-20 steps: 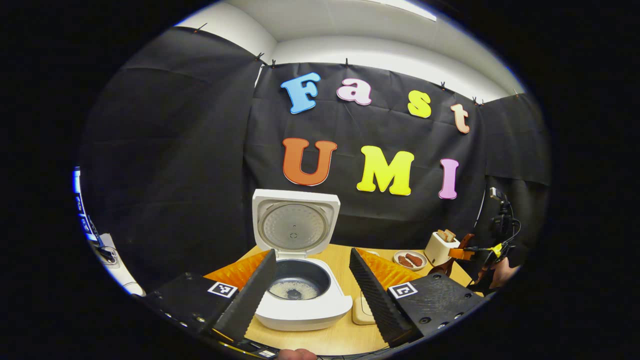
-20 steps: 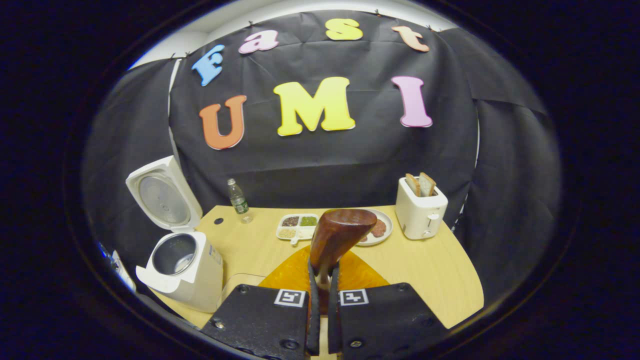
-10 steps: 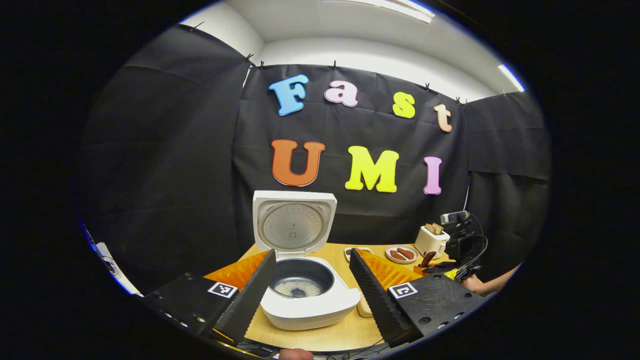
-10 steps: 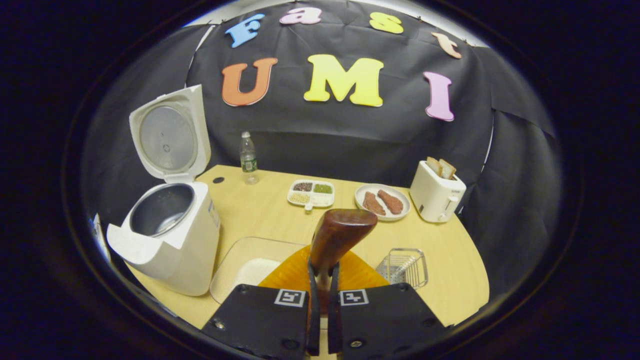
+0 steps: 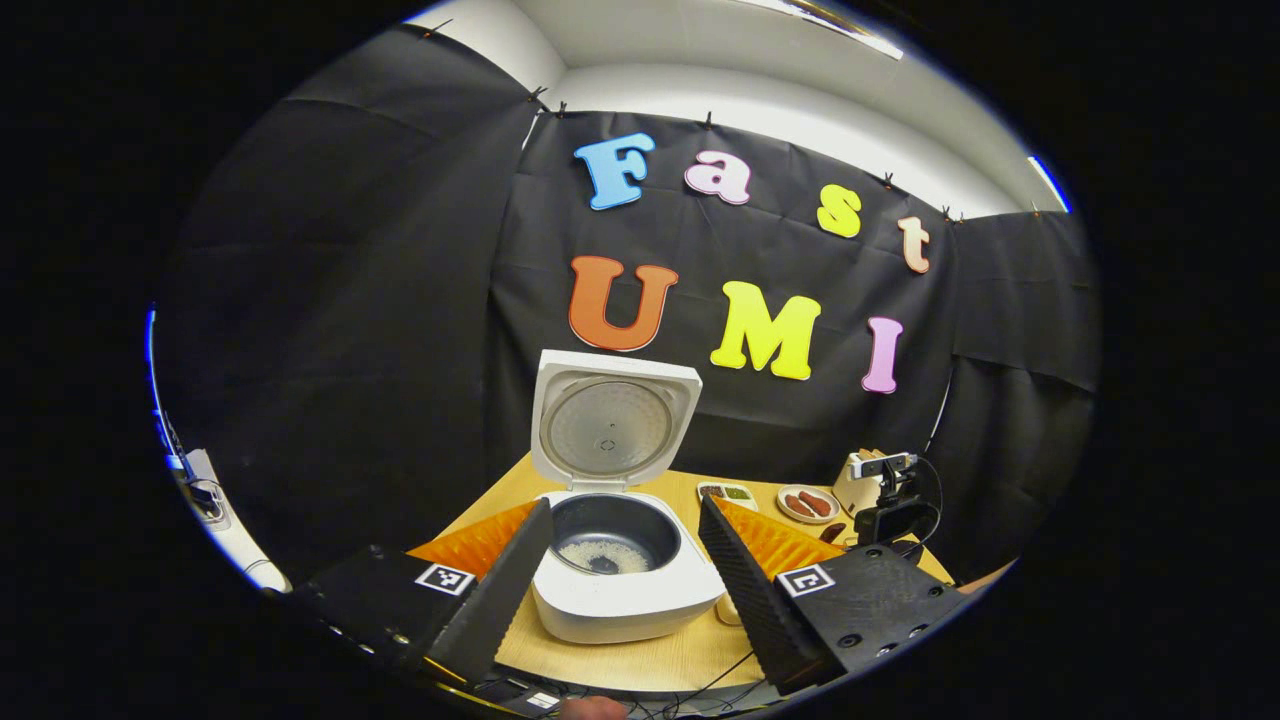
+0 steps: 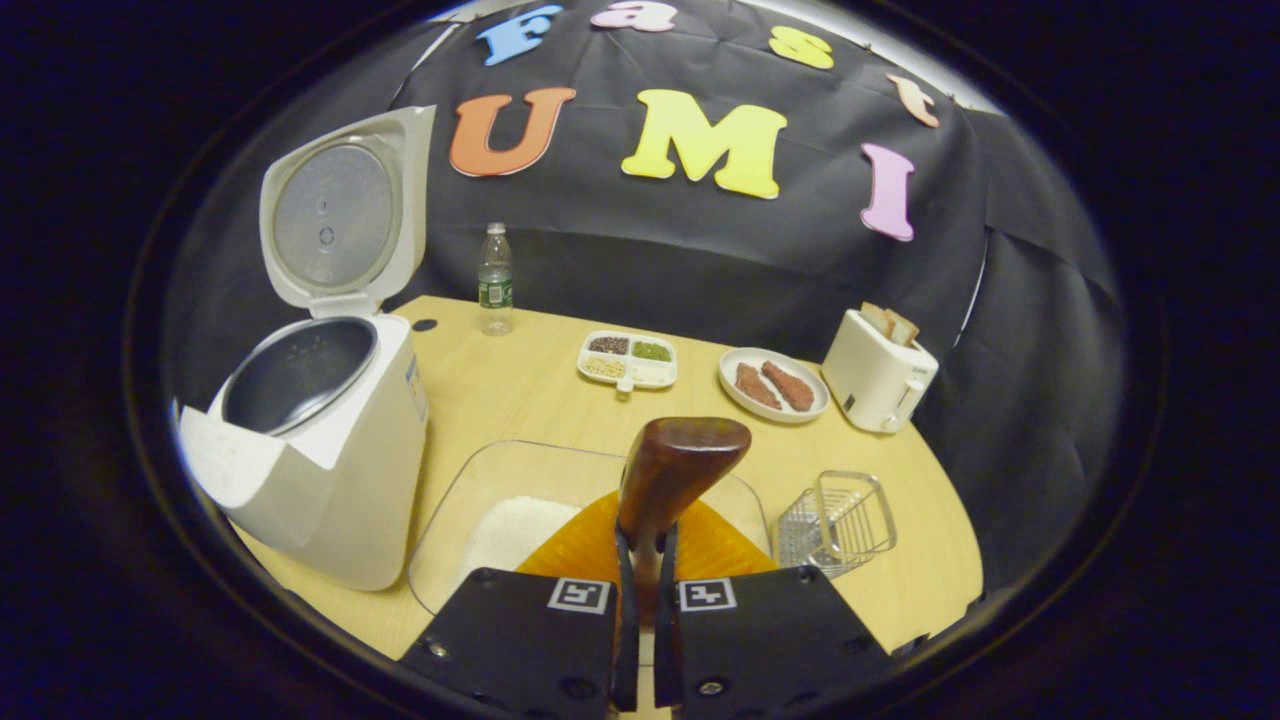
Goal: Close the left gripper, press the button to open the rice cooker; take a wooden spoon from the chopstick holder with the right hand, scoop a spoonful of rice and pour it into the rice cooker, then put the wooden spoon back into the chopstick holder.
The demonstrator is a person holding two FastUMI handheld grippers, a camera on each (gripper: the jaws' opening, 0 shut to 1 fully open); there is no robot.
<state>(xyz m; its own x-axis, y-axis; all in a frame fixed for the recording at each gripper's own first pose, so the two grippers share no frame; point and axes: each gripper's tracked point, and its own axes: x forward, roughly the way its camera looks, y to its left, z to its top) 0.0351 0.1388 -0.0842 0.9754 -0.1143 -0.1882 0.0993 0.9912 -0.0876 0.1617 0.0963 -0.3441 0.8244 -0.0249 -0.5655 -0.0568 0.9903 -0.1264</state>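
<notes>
right gripper view: the right gripper (image 6: 640,600) has its two fingers pressed on the handle of the wooden spoon (image 6: 670,475), whose dark bowl rises between them. just below and ahead sits a clear glass dish (image 6: 470,490) with white rice (image 6: 510,530) in it. to the right of the dish stands the wire chopstick holder (image 6: 835,520), apart from the spoon. to the left stands the rice cooker (image 6: 310,450), its lid (image 6: 335,215) swung up. farther back on the wooden table (image 6: 540,380) lie a divided tray of grains (image 6: 628,360), a plate with two brown pieces (image 6: 772,385), a toaster with bread (image 6: 880,370) and a water bottle (image 6: 494,280).

left gripper view: the left gripper (image 5: 625,585) hangs with its fingers spread wide, holding nothing. between them sits the open rice cooker (image 5: 625,590), some rice (image 5: 605,555) in its dark pot. farther right the other gripper (image 5: 885,505) shows by the toaster (image 5: 850,480).
</notes>
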